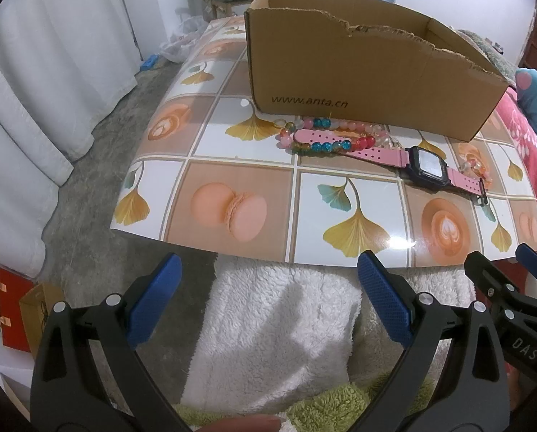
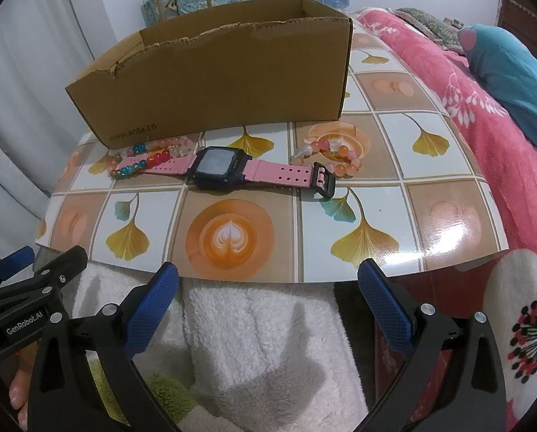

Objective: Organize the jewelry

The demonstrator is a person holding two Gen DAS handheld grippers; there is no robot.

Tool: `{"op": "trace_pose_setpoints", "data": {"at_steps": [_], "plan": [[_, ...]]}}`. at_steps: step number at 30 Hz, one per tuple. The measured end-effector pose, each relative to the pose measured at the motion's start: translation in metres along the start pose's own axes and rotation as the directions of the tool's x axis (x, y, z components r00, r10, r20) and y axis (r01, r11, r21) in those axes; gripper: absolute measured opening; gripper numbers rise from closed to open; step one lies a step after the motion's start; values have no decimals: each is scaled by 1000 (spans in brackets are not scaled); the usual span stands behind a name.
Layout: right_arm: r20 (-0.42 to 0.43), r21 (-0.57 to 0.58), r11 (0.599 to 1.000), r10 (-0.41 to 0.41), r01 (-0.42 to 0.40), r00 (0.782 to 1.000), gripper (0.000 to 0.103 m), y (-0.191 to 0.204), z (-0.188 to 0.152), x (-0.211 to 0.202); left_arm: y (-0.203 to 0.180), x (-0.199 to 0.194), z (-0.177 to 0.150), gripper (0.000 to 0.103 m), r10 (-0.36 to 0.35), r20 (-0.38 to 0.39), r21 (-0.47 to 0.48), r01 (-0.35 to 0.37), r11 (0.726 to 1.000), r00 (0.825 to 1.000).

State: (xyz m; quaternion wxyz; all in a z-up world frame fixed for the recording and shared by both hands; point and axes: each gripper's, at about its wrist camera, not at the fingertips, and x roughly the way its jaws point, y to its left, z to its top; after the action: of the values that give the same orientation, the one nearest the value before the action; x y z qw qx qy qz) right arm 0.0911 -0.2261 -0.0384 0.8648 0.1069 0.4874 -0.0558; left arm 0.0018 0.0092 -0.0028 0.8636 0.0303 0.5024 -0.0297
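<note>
Both claws are spread wide with nothing between the blue pads. The left claw [image 1: 268, 302] and the right claw [image 2: 268, 304] hang over white fleece just short of the near edge of the surface [image 2: 430, 237], side by side and touching none of the jewelry.

By my reading the task has not started. All the pieces I can see lie on the surface in front of the box [image 2: 211, 82]; how much, if anything, is in the box I cannot tell, since its front wall hides the floor.

From the right claw, the pink watch [image 2: 221, 169] lies at about 12 o'clock, well apart, flat with its strap stretched out sideways. The multicolored bead bracelet [image 2: 142, 160] is at about 11 o'clock, draped over the watch's left strap end and close to the box wall. A peach bead bracelet [image 2: 326, 154] sits at about 1 o'clock, just behind the buckle end.

From the left claw, the multicolored bracelet [image 1: 319, 136] is at roughly 12 o'clock and the watch face [image 1: 428, 165] at about 1 o'clock. The box [image 1: 358, 75] stands just beyond them.

Left to do, as I judge it: move each piece into the box.
</note>
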Motion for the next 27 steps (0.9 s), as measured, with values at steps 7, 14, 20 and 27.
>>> {"op": "trace_pose_setpoints", "data": {"at_steps": [7,14,20,27], "plan": [[-1,-8,1000,-4,4,1000,97,-1,-2,1,-3,-1,0,95,5,-4,0,-5,1000,1000],[-4,-8,1000,-6,6,1000,97,0,0,1,-3,0,0,95,7,-3,0,-7,1000,1000],[-6,-10,1000,-7,7,1000,97,-1,-1,1,-3,0,0,95,6,-2,0,-6,1000,1000],[-6,-12,1000,-8,8,1000,97,-1,-1,1,-3,0,0,95,6,-3,-1,-6,1000,1000]]}}
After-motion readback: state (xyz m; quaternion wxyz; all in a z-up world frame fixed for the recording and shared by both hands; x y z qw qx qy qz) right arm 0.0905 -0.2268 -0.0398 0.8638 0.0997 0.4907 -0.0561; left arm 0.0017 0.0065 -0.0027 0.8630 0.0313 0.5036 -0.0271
